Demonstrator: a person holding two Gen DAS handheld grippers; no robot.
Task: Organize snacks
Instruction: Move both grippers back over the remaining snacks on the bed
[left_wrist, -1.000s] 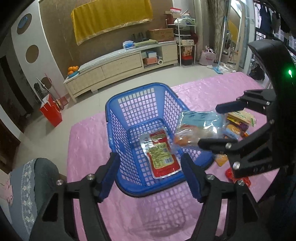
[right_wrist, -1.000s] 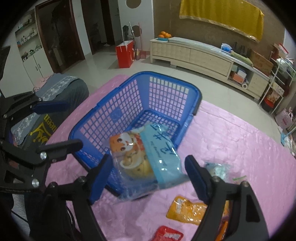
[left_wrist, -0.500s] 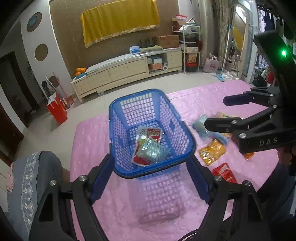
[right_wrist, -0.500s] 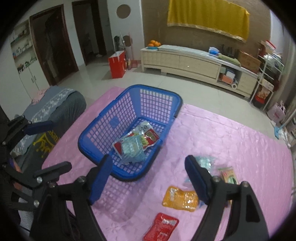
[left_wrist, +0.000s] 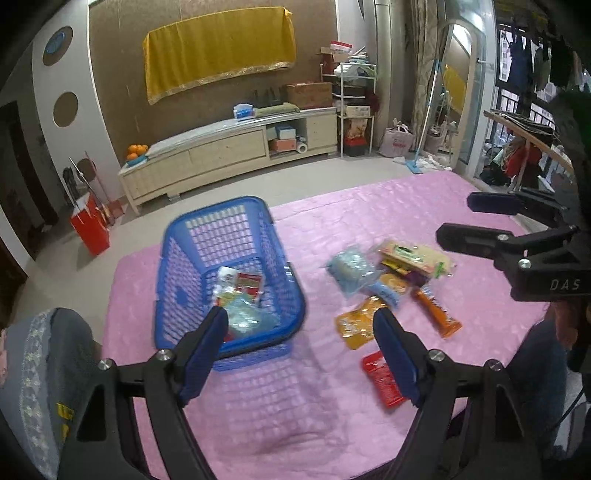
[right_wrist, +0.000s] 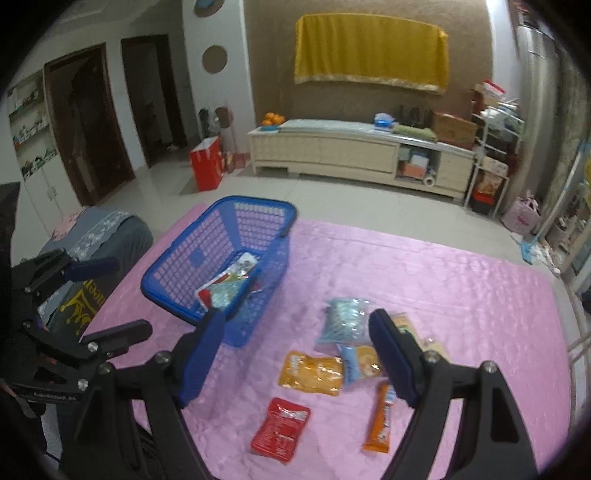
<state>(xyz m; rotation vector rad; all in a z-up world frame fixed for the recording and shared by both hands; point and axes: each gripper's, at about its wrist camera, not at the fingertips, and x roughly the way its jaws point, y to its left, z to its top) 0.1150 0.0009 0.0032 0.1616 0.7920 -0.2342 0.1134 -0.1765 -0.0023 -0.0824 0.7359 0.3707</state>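
A blue basket (left_wrist: 173, 280) (right_wrist: 173, 273) stands on the pink tablecloth and holds a red packet (left_wrist: 245, 282) with a pale blue snack bag (left_wrist: 243, 317) on top of it. Several snack packets lie loose to its right: a pale blue bag (right_wrist: 343, 321), a yellow pouch (right_wrist: 310, 373), a red pouch (right_wrist: 280, 428) and an orange stick pack (right_wrist: 380, 421). My left gripper (left_wrist: 299, 354) is open and empty, above the table near the basket. My right gripper (right_wrist: 295, 354) is open and empty, above the loose packets.
The pink-covered table (left_wrist: 369, 214) ends near the floor behind the basket. A grey cushioned seat (left_wrist: 44, 354) is at the left edge. A low cabinet (right_wrist: 354, 151) and a red bag (right_wrist: 207, 162) stand far back.
My right gripper let the pale blue snack bag drop into the basket and opened. Both grippers pulled back and up, away from the basket, and more of the table shows.
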